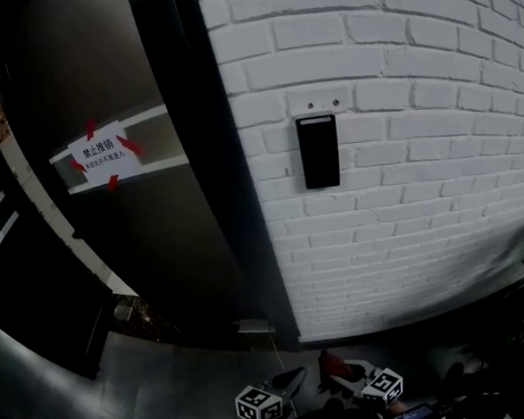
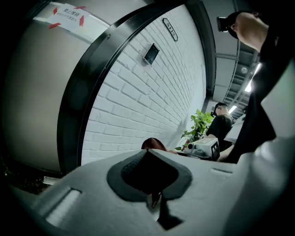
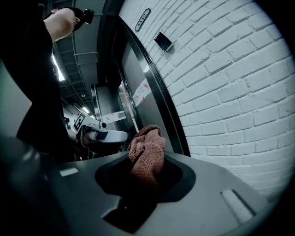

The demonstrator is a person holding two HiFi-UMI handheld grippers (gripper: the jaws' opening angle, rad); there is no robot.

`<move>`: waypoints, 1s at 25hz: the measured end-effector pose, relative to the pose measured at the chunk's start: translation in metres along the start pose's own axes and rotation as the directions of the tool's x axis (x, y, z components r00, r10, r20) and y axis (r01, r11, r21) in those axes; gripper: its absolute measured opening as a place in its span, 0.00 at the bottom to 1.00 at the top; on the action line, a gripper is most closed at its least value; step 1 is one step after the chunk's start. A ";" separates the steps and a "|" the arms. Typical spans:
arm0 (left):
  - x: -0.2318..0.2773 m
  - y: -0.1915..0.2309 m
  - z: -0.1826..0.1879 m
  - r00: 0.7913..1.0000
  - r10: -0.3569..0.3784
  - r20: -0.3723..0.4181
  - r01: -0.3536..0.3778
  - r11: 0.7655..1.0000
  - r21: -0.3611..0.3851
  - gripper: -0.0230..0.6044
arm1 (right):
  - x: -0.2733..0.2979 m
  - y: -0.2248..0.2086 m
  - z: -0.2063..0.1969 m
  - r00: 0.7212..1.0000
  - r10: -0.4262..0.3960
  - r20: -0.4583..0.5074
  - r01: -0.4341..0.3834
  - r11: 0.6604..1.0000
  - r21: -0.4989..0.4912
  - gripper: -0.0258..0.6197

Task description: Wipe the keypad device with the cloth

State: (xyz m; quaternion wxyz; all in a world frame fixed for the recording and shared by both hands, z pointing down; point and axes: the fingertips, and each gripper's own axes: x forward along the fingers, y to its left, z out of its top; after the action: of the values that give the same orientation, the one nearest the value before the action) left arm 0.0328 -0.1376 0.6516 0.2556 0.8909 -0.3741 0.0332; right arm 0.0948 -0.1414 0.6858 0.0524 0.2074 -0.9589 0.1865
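Observation:
The black keypad device (image 1: 319,151) hangs on the white brick wall (image 1: 404,194), well above both grippers; it shows small in the left gripper view (image 2: 151,53) and the right gripper view (image 3: 163,41). My right gripper (image 3: 145,171) is shut on a bunched reddish-brown cloth (image 3: 147,154), which sticks up from between its jaws. In the head view the cloth (image 1: 331,365) and the right gripper (image 1: 345,373) sit low at the bottom edge. My left gripper (image 2: 150,161) is shut with nothing in it, beside the right one (image 1: 288,383).
A dark glass door (image 1: 111,232) with a taped paper sign (image 1: 104,154) stands left of the wall, with a black door frame (image 1: 210,163) between them. A potted plant (image 2: 200,124) and a seated person (image 2: 222,125) are further along the wall.

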 end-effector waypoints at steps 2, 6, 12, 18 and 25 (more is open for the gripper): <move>0.007 0.003 0.008 1.000 0.004 0.012 -0.004 1.000 -0.006 0.04 | -0.001 -0.010 0.006 1.000 0.015 -0.014 -0.015 1.000 -0.015 0.23; 0.009 0.012 0.016 1.000 0.015 0.016 -0.014 1.000 -0.019 0.04 | 0.005 -0.021 0.032 0.998 0.057 -0.014 -0.057 0.997 -0.055 0.23; 0.003 0.033 0.030 1.000 -0.008 0.028 0.009 1.000 -0.029 0.04 | 0.016 -0.029 0.105 0.996 0.083 0.043 -0.075 0.984 -0.162 0.23; 0.000 0.052 0.065 0.997 -0.047 0.063 0.048 0.999 -0.008 0.04 | 0.025 -0.032 0.155 0.970 0.240 -0.030 -0.238 0.927 -0.291 0.23; -0.003 0.050 0.082 0.991 -0.098 0.086 0.098 0.995 0.005 0.04 | 0.019 -0.054 0.264 0.988 0.145 0.058 -0.102 0.882 -0.460 0.23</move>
State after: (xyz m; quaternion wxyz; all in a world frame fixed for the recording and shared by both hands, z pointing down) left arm -0.0141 -0.2048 0.6012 0.2402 0.9088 -0.3406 -0.0180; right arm 0.0938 -0.2943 0.4626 0.0441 0.1359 -0.9885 -0.0502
